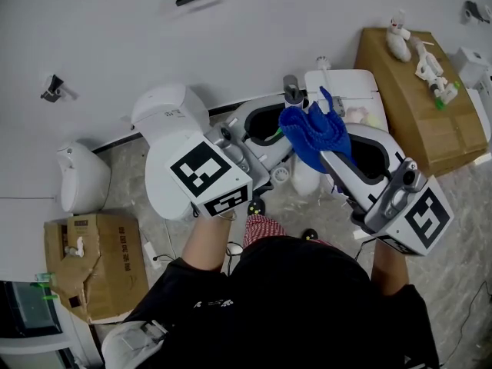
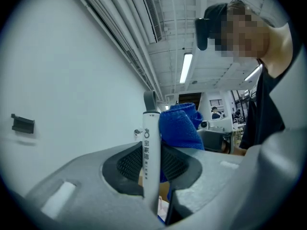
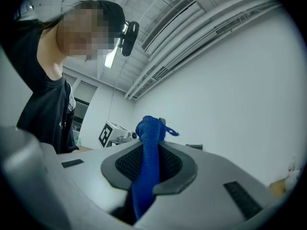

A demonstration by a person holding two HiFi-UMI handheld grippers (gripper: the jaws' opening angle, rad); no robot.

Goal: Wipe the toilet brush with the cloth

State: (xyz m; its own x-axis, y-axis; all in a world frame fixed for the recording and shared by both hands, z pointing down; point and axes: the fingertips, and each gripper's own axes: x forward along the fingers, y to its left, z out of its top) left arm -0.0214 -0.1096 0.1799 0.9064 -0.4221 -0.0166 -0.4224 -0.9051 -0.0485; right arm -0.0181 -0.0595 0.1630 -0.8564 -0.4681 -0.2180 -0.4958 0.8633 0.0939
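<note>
The toilet brush shows as a white handle (image 2: 150, 147) with a grey top (image 1: 291, 91), standing upright between the jaws of my left gripper (image 2: 152, 164), which is shut on it. In the head view the left gripper (image 1: 278, 121) reaches in from the left. A blue cloth (image 1: 314, 133) is bunched against the handle's right side. My right gripper (image 1: 342, 148) is shut on that cloth (image 3: 146, 171), which runs up between its jaws (image 3: 148, 164). The same cloth (image 2: 180, 123) sits just behind the handle in the left gripper view. The brush head is hidden.
A white fixture (image 1: 344, 85) stands against the wall beyond the grippers, and a white bottle (image 1: 306, 179) is on the floor below them. Cardboard boxes sit at the right (image 1: 415, 106) and lower left (image 1: 92, 260). A white rounded unit (image 1: 81, 175) stands left.
</note>
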